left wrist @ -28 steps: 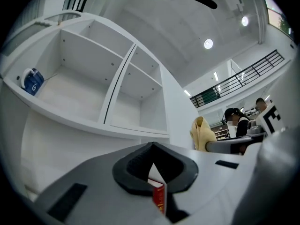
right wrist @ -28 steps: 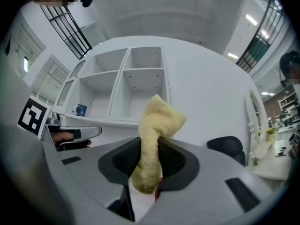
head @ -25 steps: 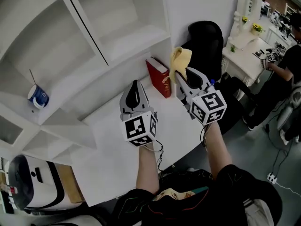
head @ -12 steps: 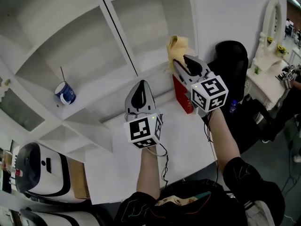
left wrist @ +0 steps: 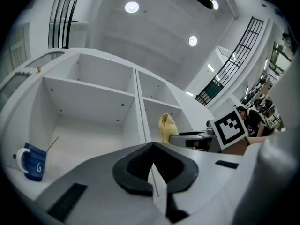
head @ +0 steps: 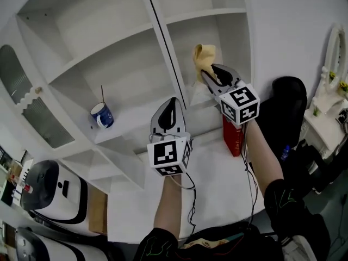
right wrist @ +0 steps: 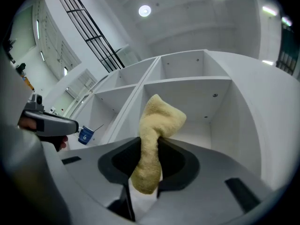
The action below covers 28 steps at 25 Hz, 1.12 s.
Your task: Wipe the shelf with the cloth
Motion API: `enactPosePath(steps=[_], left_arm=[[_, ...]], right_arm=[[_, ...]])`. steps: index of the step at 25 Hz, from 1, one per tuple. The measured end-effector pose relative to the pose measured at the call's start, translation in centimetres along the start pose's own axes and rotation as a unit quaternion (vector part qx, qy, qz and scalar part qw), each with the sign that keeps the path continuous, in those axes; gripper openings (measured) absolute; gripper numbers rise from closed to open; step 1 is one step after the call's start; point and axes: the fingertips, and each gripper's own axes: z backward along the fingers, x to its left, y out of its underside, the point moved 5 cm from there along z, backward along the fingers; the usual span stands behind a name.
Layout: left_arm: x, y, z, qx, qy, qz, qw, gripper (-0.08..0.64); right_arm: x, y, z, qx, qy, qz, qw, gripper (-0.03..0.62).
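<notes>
Between the jaws of the right gripper (right wrist: 149,150), a yellow cloth (right wrist: 158,121) is clamped. The jaws are closed on its lower end, and the rest bunches upward past the tips. The cloth is held before the right-hand compartment of the white shelf (head: 130,39), near the upright divider; contact with the shelf cannot be confirmed. The left gripper (left wrist: 153,162), lower and to the left, has its jaws pressed together with nothing between them. A blue mug (head: 101,115) stands in the left compartment. A red book (head: 234,138) stands near the right forearm.
</notes>
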Motion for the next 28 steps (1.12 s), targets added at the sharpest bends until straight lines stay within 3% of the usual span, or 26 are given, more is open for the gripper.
enactPosePath(steps=[8, 17, 28], left_arm=[[1.5, -2.8, -1.5, -0.028, -0.002, -0.014, 0.9995, 0.0], [1.9, -3.9, -2.9, -0.043, 0.003, -0.031, 0.9986, 0.0], [2.0, -4.1, -2.2, -0.043, 0.002, -0.035, 0.9985, 0.0]], right_arm=[[-1.2, -2.6, -5.6, -0.013, -0.019, 0.03, 0.999, 0.107], [-1.8, -4.2, -10.8, 0.012, -0.033, 0.089, 0.995, 0.107], [-0.1, -6.8, -11.2, -0.02, -0.057, 0.099, 0.993, 0.107]])
